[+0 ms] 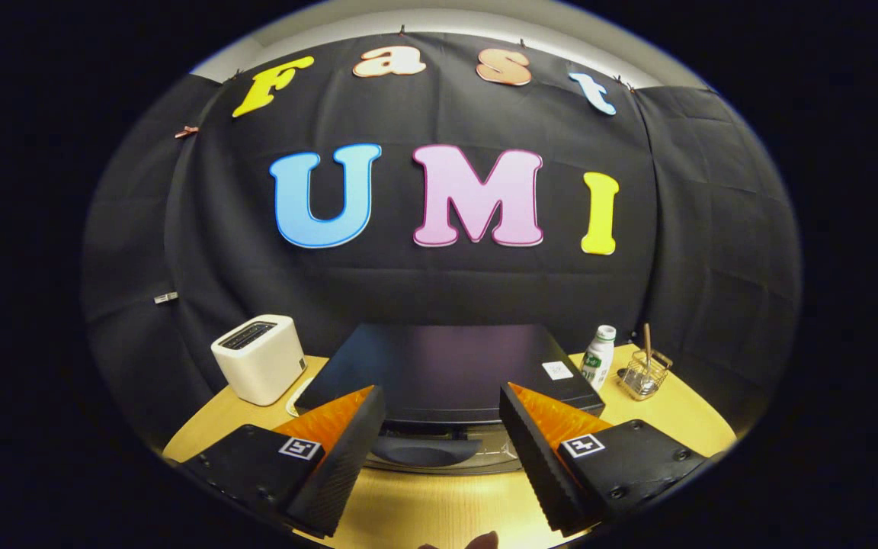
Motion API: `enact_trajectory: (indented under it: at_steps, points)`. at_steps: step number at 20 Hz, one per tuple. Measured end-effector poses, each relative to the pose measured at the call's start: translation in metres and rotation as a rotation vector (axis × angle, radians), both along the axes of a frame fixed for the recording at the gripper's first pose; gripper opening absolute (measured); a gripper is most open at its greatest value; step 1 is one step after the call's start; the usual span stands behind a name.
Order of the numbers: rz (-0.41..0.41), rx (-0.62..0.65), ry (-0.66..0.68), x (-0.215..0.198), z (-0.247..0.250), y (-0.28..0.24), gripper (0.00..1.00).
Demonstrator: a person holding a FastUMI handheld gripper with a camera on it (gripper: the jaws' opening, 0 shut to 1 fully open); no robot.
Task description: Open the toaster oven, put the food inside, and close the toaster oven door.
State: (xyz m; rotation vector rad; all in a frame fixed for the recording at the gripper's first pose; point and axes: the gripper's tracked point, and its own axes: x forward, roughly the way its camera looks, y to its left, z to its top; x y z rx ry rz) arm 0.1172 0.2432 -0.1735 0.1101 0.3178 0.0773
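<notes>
The black toaster oven [439, 366] stands on the round wooden table [447, 511], and I look down on its flat dark top. Its glassy front door [439, 454] shows just under the top's near edge, between my fingers. A dark rounded shape lies in the glass. I cannot tell whether the door is open or shut, nor what the shape is. My gripper [440, 393] hangs above the oven's front edge, open wide, with nothing between its fingers.
A white two-slot toaster [257, 357] sits left of the oven. To its right stand a small white bottle [599, 357] and a wire basket [643, 375] with a stick in it. A fingertip [481, 540] shows at the table's near edge.
</notes>
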Motion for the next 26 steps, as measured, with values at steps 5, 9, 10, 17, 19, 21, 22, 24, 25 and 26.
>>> enact_trajectory:
  at_steps: [5,9,10,17,19,21,22,24,25,26]
  points:
    - [0.004,-0.015,0.096,0.015,-0.045,0.019,0.98]
    - [-0.01,-0.022,0.149,0.017,-0.065,0.023,0.99]
    - [-0.016,-0.018,0.139,0.019,-0.064,0.025,0.99]
    - [-0.006,-0.019,0.164,-0.01,-0.066,0.024,0.99]
    - [-0.009,-0.008,0.174,-0.025,-0.07,0.024,0.99]
    - [-0.006,-0.004,0.188,-0.041,-0.077,0.024,0.99]
    - [-0.001,-0.003,0.195,-0.047,-0.08,0.024,0.99]
    - [0.008,-0.005,0.203,-0.061,-0.087,0.024,0.99]
    - [0.012,-0.008,0.201,-0.066,-0.089,0.024,0.99]
    - [0.017,-0.015,0.21,-0.071,-0.092,0.024,0.98]
